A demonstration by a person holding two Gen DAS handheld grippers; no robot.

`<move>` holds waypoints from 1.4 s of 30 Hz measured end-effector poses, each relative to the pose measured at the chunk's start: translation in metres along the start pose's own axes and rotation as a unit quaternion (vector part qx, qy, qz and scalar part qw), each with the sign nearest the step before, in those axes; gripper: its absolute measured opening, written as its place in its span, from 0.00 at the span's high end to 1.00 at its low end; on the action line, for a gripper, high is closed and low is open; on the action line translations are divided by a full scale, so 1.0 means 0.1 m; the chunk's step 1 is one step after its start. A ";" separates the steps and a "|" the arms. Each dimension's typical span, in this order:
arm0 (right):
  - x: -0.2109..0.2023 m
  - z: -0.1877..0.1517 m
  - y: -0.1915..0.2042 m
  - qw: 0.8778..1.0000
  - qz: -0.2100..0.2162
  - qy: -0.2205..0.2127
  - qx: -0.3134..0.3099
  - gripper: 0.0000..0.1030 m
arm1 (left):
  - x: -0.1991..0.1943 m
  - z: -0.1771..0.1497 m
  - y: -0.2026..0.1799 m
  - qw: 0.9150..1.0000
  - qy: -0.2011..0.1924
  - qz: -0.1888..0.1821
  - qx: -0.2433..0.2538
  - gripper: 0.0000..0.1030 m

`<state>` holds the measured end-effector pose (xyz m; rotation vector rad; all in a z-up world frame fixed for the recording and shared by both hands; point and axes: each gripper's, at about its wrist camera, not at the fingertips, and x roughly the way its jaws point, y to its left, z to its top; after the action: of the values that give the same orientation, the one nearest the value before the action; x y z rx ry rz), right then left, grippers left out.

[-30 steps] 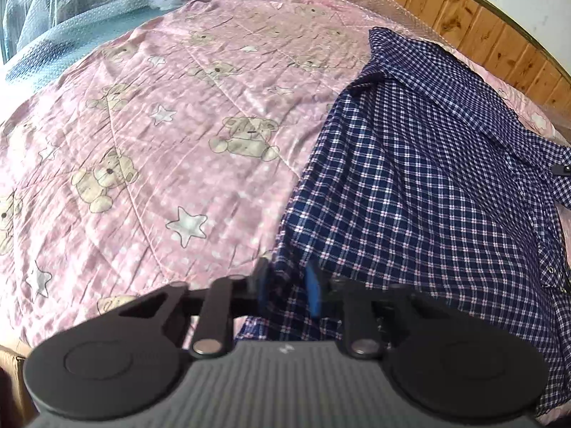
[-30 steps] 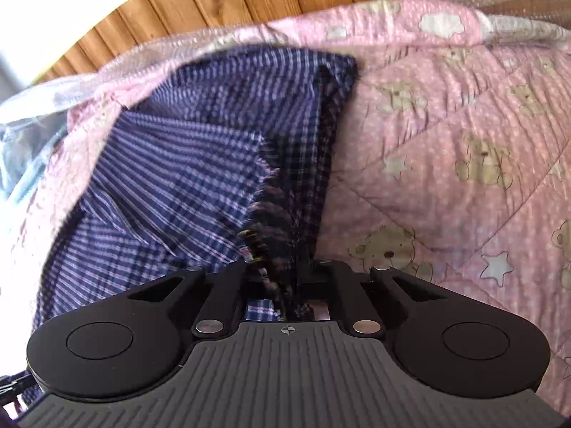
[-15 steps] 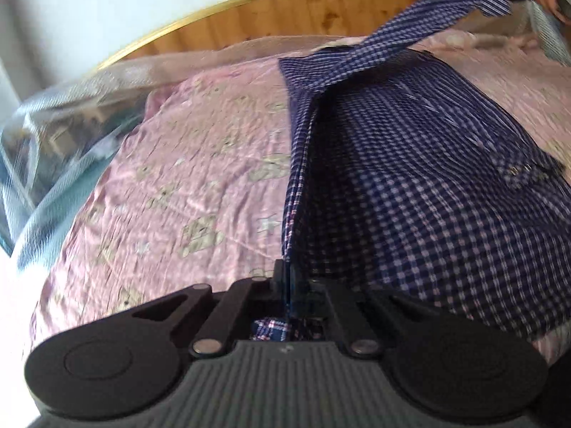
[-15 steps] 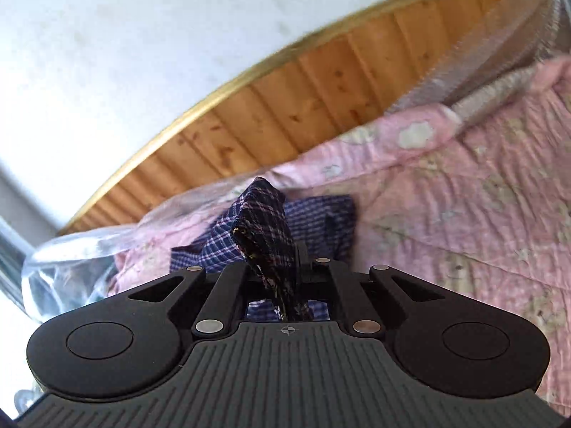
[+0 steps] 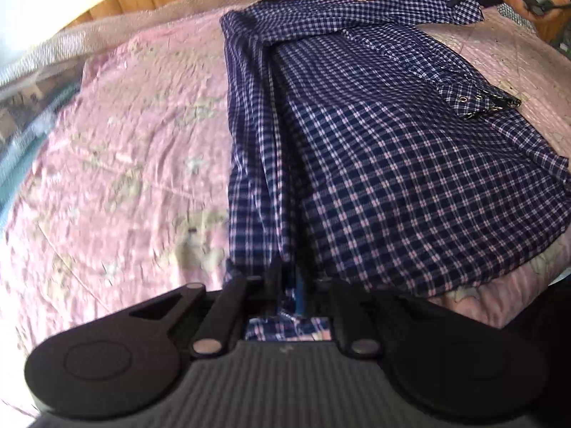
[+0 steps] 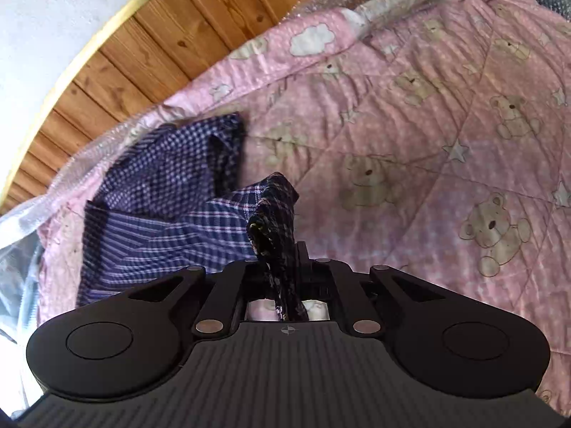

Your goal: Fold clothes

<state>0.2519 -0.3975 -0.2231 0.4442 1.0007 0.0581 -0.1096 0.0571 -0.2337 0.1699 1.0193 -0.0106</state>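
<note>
Shirt [image 5: 374, 164] lies on quilt [image 5: 125, 164] near headboard edge, one side lifted. L gripper [image 5: 291, 281] jaws clamped on hem; R gripper [image 6: 282, 267] jaws clamped on a bunched corner. Keep both grips level & fabric taut, lay edge down straight w/o wrinkles.

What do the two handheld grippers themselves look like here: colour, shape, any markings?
Both the left gripper and the right gripper are matte black, with a ribbed grey-black body, two round disc lobes at the sides, angled linkage arms and silver pivot pins. The right one bears a small crosshair mark. The left shows a blue jaw pad. No sleeve is clearly visible.
</note>
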 end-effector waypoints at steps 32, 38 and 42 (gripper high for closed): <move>2.50 -0.06 3.97 0.933 0.039 0.056 -0.354 0.76 | 0.29 -0.18 0.94 0.938 -0.005 -0.198 -0.284 0.93; 1.81 -0.26 3.91 0.947 0.089 0.058 -0.302 0.73 | 0.10 0.15 1.03 0.944 -0.038 -0.203 -0.257 0.90; 1.84 -0.81 3.69 0.929 0.098 0.099 -0.342 0.79 | 0.25 0.22 0.88 0.953 -0.015 -0.195 -0.231 0.88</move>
<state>0.3420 0.0103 -0.2646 -0.1106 1.0586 0.6256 -0.0698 0.1420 -0.2314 -0.4594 0.9856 -0.1336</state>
